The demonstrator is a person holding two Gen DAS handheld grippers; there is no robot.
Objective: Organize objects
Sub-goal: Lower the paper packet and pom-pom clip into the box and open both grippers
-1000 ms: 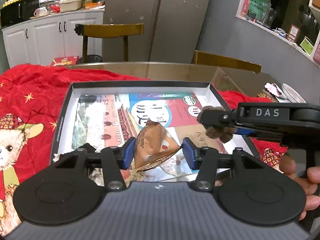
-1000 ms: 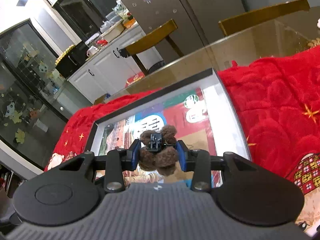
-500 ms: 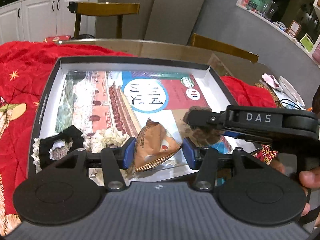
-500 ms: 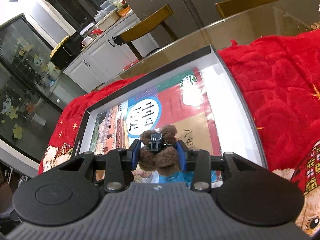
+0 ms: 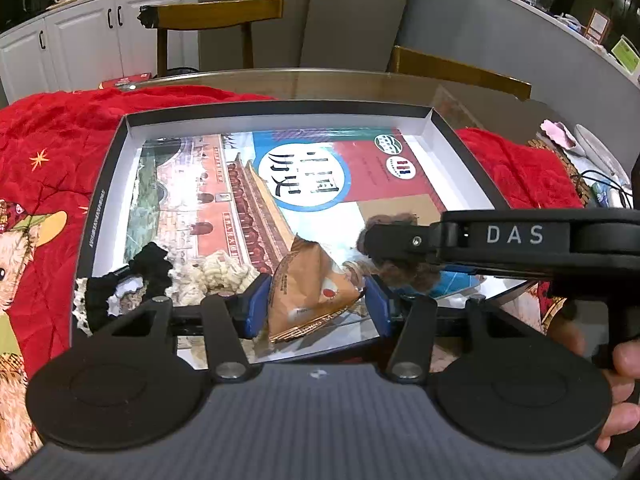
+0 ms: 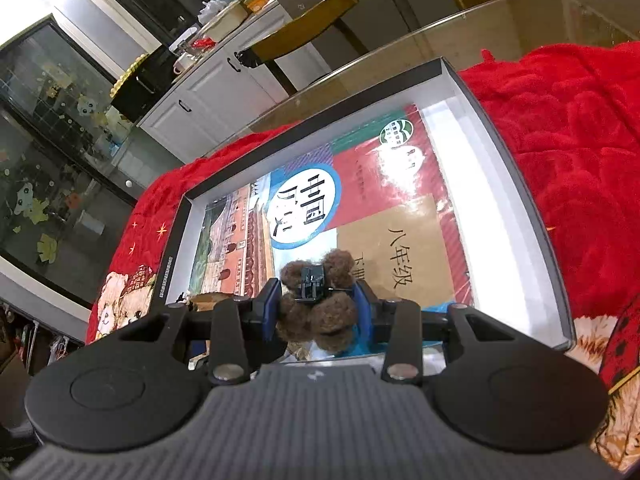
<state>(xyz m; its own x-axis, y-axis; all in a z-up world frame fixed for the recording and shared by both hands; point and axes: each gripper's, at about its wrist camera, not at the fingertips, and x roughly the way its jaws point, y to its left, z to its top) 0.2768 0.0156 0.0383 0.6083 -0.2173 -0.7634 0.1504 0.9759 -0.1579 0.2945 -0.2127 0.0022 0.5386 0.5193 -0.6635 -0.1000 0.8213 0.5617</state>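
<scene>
I've got both tools over the shallow black-rimmed box (image 5: 460, 148), white inside, with a glossy printed book (image 5: 304, 184) lying flat on its floor, and I'll place everything off that box. My left gripper (image 5: 314, 306) is about half closed, blue pads pinching a crinkly tan snack packet (image 5: 308, 284), pyramid-shaped with a crimped seam, above the box's near edge. My right gripper (image 6: 316, 312) is narrower, clamped on a fuzzy brown hair clip (image 6: 320, 300) of four woolly balls around a black plastic claw, also over the near part of the box. Only the left view shows me the black scrunchie (image 5: 148, 264) and the knobbly cream one (image 5: 220, 276) in the box's near left corner, plus my hand (image 5: 616, 384) on the right tool's handle. The right view alone shows the book's kraft-brown panel; plush red blanket (image 6: 568, 152) surrounds the box
</scene>
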